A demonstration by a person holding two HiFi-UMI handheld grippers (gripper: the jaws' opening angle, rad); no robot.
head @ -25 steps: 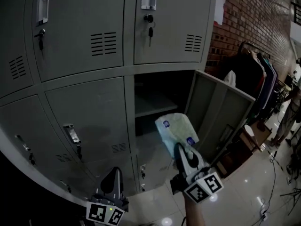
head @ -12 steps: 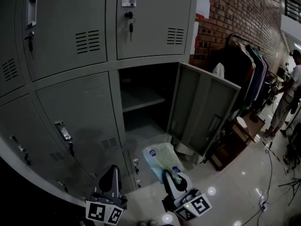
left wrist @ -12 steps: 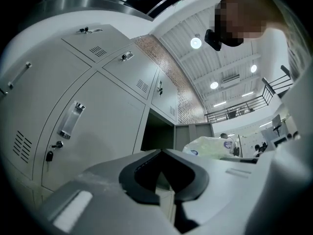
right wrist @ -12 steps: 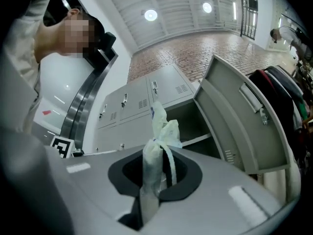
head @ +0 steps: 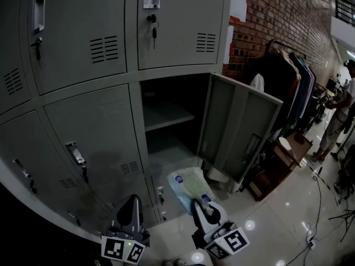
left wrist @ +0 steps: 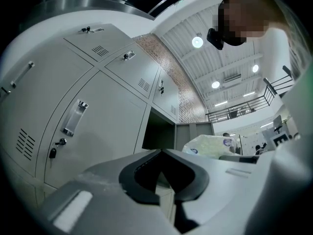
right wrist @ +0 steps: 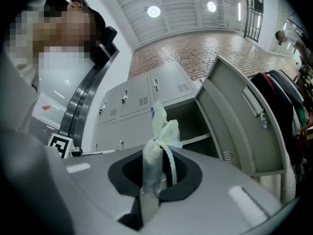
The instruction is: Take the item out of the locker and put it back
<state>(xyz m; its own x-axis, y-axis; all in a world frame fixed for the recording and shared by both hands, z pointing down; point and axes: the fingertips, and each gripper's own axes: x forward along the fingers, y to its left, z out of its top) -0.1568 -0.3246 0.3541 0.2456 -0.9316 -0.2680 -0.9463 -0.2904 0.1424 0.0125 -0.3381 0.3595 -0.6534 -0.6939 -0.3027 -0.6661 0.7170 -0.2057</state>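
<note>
The right gripper [head: 201, 208] is clenched on a pale plastic bag [head: 190, 184], pinching the bunched end of it between its jaws. In the right gripper view the gathered plastic stands up out of the jaws like a twisted neck, with the fuller part of the bag beyond it.

In the head view the bag sits low, at about 6 o'clock from the middle of the picture. It is outside the locker [head: 166, 121], below its opening and in front of the lower doors. Its long axis runs from the gripper at 5 o'clock up toward 11 o'clock, so the free end points at the open compartment. Round blue marks show near both ends of the bag.

The locker's door [head: 238, 132] is swung wide open, at 3 o'clock from the opening. A shelf [head: 168, 115] crosses the dark inside, and I cannot tell whether anything lies on it.

The left gripper [head: 132, 201] hangs at 7 o'clock, well apart from the bag. Its jaws are pressed together with nothing between them, and it points up at the closed grey doors.

A brick wall [head: 288, 15] stands at 1 o'clock, a clothes rack [head: 288, 76] with dark garments at 2 o'clock, and a shiny floor [head: 277, 226] at 4 o'clock
</note>
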